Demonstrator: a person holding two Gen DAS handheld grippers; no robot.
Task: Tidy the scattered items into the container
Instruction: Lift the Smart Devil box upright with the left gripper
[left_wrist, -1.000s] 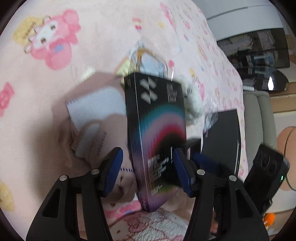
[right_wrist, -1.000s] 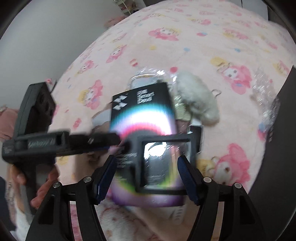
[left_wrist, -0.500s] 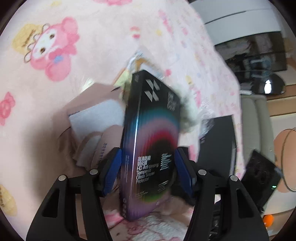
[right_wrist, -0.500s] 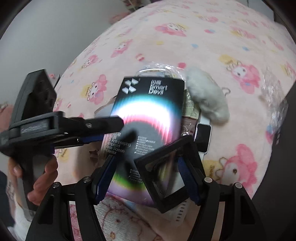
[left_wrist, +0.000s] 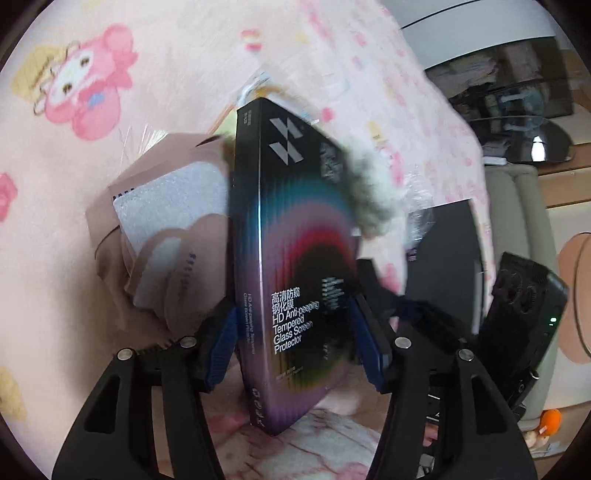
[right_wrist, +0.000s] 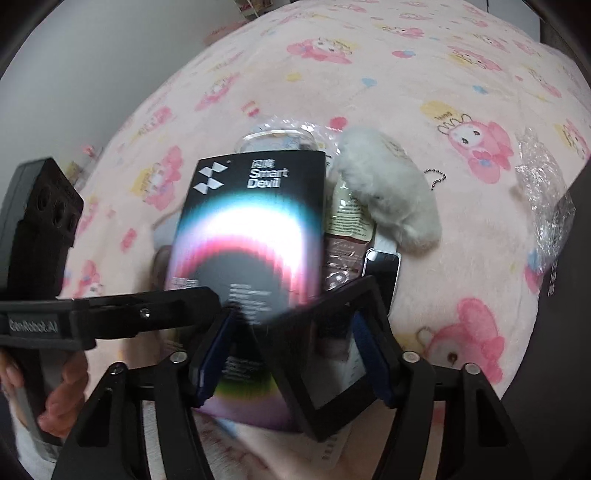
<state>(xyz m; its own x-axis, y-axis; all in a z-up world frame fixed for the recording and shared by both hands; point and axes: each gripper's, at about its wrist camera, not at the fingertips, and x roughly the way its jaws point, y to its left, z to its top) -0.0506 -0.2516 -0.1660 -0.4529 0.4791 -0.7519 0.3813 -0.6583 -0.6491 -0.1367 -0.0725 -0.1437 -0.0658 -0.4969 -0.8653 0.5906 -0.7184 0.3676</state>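
My left gripper (left_wrist: 295, 345) is shut on a black screen-protector box (left_wrist: 295, 236) with a rainbow arc, held on edge above the pink blanket; the box shows in the right wrist view (right_wrist: 243, 236) too. My right gripper (right_wrist: 291, 354) is shut on a black square frame (right_wrist: 325, 354), tilted in front of the box. A white fluffy keychain (right_wrist: 388, 192), a smartwatch (right_wrist: 384, 269), a snack packet (right_wrist: 347, 221) and a clear plastic case (right_wrist: 277, 136) lie on the blanket behind. A beige pouch with white pads (left_wrist: 162, 221) lies left of the box.
A black container wall (left_wrist: 443, 258) stands right of the box, and shows at the right edge of the right wrist view (right_wrist: 565, 295). Crinkled clear plastic (right_wrist: 543, 192) lies by it. The pink cartoon blanket (right_wrist: 406, 74) covers the bed. Furniture (left_wrist: 517, 92) stands beyond.
The box has turned more on edge in my left gripper and come closer. The black frame in my right gripper has tilted and shifted right.
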